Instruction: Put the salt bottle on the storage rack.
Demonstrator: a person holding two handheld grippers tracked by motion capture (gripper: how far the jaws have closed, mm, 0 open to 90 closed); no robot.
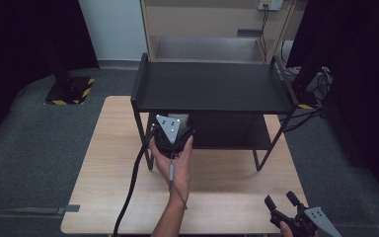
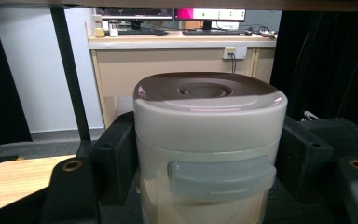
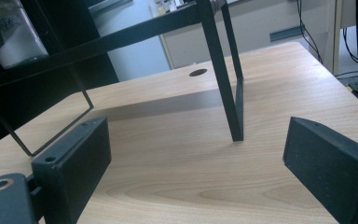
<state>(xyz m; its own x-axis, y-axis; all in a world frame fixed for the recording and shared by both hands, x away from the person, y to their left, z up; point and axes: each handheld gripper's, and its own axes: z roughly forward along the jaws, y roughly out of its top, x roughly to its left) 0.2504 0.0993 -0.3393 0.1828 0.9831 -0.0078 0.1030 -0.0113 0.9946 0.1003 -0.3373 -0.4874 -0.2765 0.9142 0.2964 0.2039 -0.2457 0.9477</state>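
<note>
High view: the left hand-held gripper (image 1: 173, 132) sits at the front left corner of the black shelf rack (image 1: 212, 86), pushed in under its top board toward the lower shelf. The person's left hand (image 1: 175, 158) wraps it from behind. The right hand-held gripper (image 1: 282, 202) rests near the right front corner of the wooden counter (image 1: 227, 187), well apart from the rack

Left gripper view: a cream canister (image 2: 207, 149) with a brown recessed lid (image 2: 205, 88) and a grey latch tab (image 2: 221, 177) on its front is clamped between the two black jaws, which press its sides at mid-height. It is under the rack's top board; whether it rests on the lower shelf I cannot tell. The body looks like smooth, rigid plastic, so it should not give under the jaws but could slip. It is probably light unless full. The flat-sided hold below the lid rim seems sound; the lid or the latch would be poor places to take it, since either might pop loose

Right gripper view: the jaws stand wide apart with nothing between them, looking across the bare counter at a rack leg (image 3: 228, 93)
</note>
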